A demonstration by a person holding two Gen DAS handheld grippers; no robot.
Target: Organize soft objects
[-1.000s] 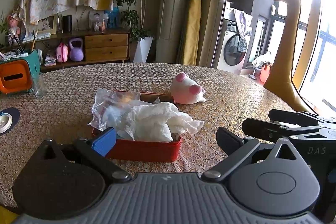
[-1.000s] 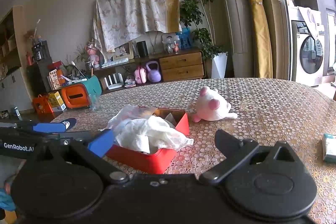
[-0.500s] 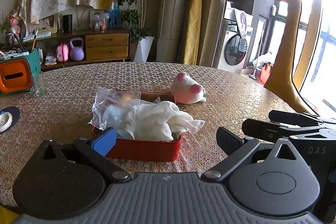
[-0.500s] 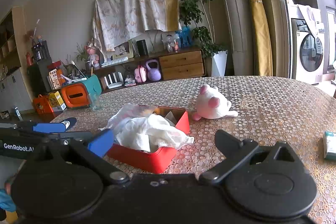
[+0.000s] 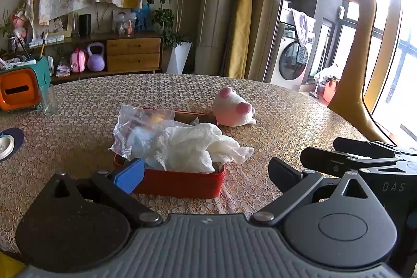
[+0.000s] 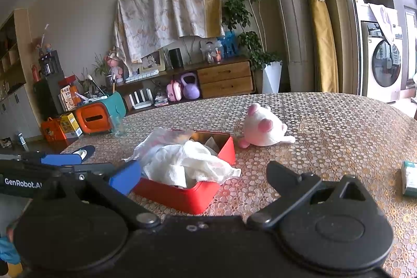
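both our grippers, left gripper (image 5: 206, 171) and right gripper (image 6: 203, 173), have fingers spread wide, holding nothing. the red box (image 5: 179, 183) sits just ahead with white cloth (image 5: 192, 147) and a plastic bag (image 5: 135, 127) piled in; the pink plush (image 5: 233, 111) lies just behind it. only our right view shows a small carton (image 6: 409, 177) right of the box. patterned tablecloth (image 5: 273, 108).

Far left of the left wrist view: orange-and-teal plastic tissue box (image 5: 22, 90), clear drinking glass (image 5: 49, 100) just beside it on the patterned round table (image 5: 286, 116). Behind, wooden sideboard with two drawers (image 5: 133, 54), purple kettlebell (image 5: 96, 57). At right, tall tan giraffe figure (image 5: 357, 56), white front-loading washing machine (image 5: 292, 61).
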